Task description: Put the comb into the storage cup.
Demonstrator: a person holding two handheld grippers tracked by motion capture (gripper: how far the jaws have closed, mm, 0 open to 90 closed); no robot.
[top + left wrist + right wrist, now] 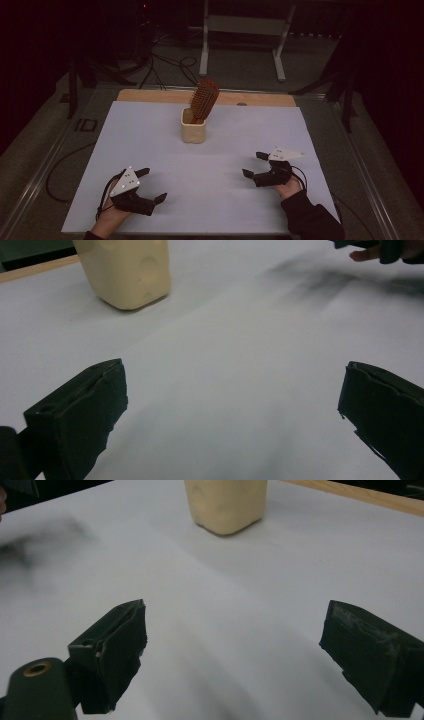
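Note:
A cream-coloured holder cup (193, 131) stands at the middle back of the white table sheet (150, 145). A brown hairbrush (204, 99) stands in it, bristle head up and leaning right. My left gripper (152, 185) rests near the front left of the sheet, open and holding nothing. My right gripper (254, 164) rests at the front right, also open with nothing between its jaws. The cup (127, 270) shows at the top left of the left gripper view, and the same cup (226, 502) at the top centre of the right gripper view. Both grippers are well short of the cup.
A strip of wooden tabletop (150, 95) runs along the back edge beyond the sheet. Behind the table stand a white metal frame (245, 30) and cables on the dark floor (170, 65). The other hand's fingers (365, 254) show at the top right of the left gripper view.

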